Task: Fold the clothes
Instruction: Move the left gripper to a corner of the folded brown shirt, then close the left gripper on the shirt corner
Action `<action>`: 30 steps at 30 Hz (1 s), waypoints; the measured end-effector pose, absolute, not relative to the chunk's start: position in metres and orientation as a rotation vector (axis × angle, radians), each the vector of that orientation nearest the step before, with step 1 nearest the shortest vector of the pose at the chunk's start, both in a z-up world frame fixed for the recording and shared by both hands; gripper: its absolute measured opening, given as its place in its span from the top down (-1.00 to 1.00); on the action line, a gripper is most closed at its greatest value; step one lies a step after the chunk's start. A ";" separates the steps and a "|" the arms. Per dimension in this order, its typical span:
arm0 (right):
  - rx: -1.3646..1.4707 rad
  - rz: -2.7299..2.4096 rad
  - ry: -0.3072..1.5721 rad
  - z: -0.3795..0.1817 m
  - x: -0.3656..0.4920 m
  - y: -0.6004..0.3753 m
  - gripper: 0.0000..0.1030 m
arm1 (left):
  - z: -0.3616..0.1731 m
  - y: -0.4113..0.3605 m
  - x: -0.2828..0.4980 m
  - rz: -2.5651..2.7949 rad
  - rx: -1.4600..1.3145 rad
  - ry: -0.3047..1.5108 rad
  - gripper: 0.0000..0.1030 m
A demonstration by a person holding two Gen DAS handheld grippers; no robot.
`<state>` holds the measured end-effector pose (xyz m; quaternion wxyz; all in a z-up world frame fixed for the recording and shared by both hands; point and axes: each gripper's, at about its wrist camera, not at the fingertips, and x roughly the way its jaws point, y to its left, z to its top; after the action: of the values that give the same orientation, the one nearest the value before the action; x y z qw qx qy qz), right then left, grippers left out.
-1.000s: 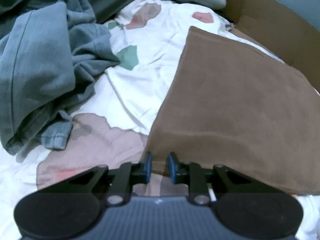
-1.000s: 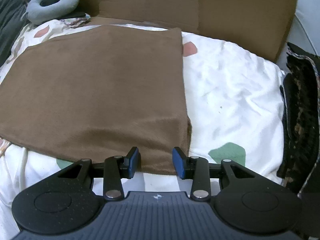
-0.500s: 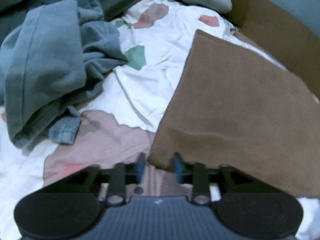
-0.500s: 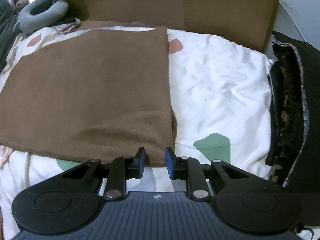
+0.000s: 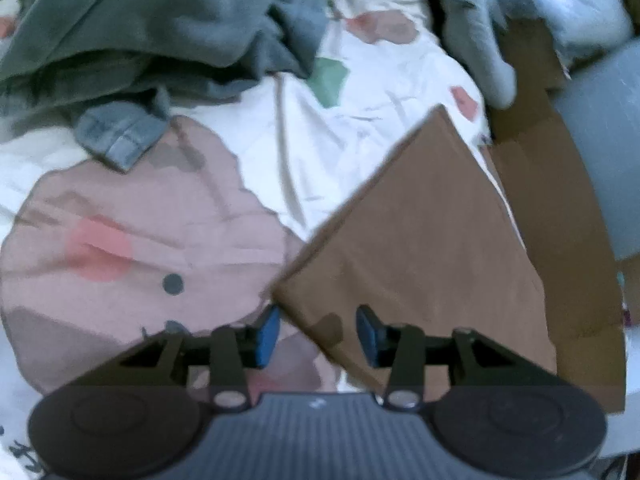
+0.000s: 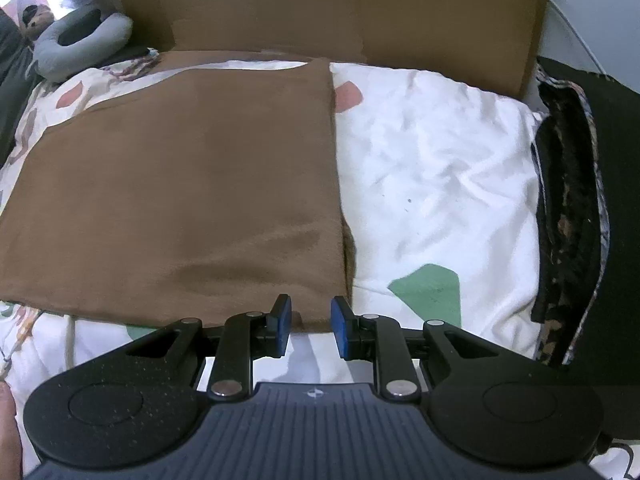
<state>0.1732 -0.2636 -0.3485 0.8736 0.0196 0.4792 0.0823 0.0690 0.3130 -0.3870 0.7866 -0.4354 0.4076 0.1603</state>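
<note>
Patterned white bedding fills both views, with a folded brown cloth lying flat across the left and centre of the right wrist frame. A second ago the left gripper stood nearly pressed together at the cloth's near corner; now its blue pads are spread wide, the corner lying loose between them (a release, by the look of it). The right gripper narrowed half a second ago and now stands parted again at the cloth's lower right corner, pinching nothing. Both corners freed suggests this fold is laid down and the next garment is due.

Only the left wrist view shows that candidate: a crumpled grey-green garment across the upper left. Only the right wrist view shows the cloth's full flat outline, a dark stack of clothes at the right edge and a cardboard sheet along the top.
</note>
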 end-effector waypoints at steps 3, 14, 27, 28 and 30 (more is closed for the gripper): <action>0.022 0.185 1.012 -0.342 0.175 -0.259 0.46 | -0.394 0.319 0.069 0.360 -0.968 0.843 0.14; -0.053 0.307 1.029 -0.316 0.202 -0.217 0.46 | -0.399 0.319 0.059 0.265 -1.083 0.725 0.58; -0.114 0.483 1.092 -0.291 0.241 -0.123 0.46 | -0.390 0.309 0.067 0.274 -0.917 0.726 0.52; -0.118 0.486 1.104 -0.294 0.242 -0.115 0.46 | -0.392 0.309 0.068 0.280 -0.901 0.741 0.52; -0.118 0.490 1.123 -0.300 0.243 -0.099 0.46 | -0.396 0.310 0.067 0.276 -0.894 0.741 0.52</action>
<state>0.2426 -0.0987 -0.2998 0.8165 -0.0555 0.5268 0.2297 0.0673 0.3104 -0.3961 0.8271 -0.4209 0.3490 0.1299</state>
